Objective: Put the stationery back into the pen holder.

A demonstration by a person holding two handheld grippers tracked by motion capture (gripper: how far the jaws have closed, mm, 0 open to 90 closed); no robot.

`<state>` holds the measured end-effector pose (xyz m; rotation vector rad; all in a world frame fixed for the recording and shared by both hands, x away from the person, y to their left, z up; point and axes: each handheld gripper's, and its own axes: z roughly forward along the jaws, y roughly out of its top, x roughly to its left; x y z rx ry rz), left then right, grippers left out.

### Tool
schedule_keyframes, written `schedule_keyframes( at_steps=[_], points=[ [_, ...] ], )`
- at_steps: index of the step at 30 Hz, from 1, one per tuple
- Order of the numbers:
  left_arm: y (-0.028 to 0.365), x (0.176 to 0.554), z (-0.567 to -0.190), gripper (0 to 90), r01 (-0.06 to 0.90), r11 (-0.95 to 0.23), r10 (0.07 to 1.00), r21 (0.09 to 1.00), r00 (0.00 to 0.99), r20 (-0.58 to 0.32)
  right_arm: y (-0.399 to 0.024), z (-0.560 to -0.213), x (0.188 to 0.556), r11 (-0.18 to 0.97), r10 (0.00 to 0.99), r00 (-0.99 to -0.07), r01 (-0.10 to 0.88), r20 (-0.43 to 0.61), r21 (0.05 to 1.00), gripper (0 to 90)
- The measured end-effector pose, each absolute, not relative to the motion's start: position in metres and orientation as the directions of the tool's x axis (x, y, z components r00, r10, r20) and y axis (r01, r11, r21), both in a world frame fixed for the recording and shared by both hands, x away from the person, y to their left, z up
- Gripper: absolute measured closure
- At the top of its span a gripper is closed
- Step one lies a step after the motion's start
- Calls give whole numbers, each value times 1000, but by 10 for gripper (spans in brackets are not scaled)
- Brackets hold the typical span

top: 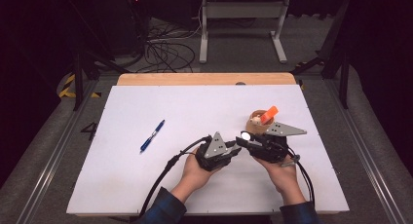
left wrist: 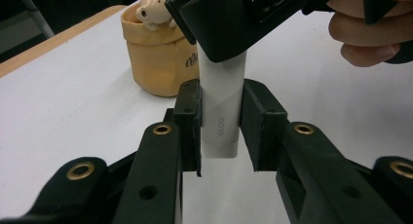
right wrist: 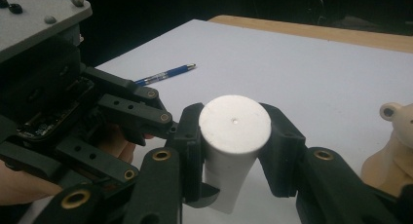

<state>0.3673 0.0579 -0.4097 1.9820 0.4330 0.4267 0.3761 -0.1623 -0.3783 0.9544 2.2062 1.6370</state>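
Observation:
A white tube [top: 246, 135] is held level above the white table top [top: 146, 185], between my two grippers at the near centre. In the left gripper view the tube [left wrist: 223, 102] stands between the pads of my left gripper [left wrist: 221, 131], which press on its lower end. The black jaws of the other gripper cover its upper end there. In the right gripper view my right gripper [right wrist: 234, 151] has its pads against both sides of the tube [right wrist: 234, 131], whose round flat end faces the camera. In the high view my left gripper [top: 236, 151] and my right gripper [top: 243, 139] meet tip to tip.
A tan pot with a small bear figure [top: 257, 121] and an orange piece [top: 269, 114] stands just behind the right gripper. The pot [left wrist: 156, 58] sits close behind the tube. A blue pen [top: 152, 135] lies to the left. Cables trail from both grippers toward the near edge.

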Motion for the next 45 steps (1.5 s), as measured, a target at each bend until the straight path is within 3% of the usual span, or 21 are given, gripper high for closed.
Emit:
schedule_keyframes(
  at_steps=[8, 27, 45],
  points=[
    [60, 368, -408, 693, 119, -411, 467, 904, 879, 97, -160, -376, 373, 168, 633, -758, 334, 158, 928, 659],
    [69, 370, -401, 418, 137, -419, 487, 898, 868, 95, -176, -364, 372, 129, 710, -697, 264, 97, 956, 660],
    [94, 373, -395, 286, 170, -394, 560, 903, 824, 90, -211, -340, 381, 45, 781, -617, 210, 97, 977, 661]
  ],
)
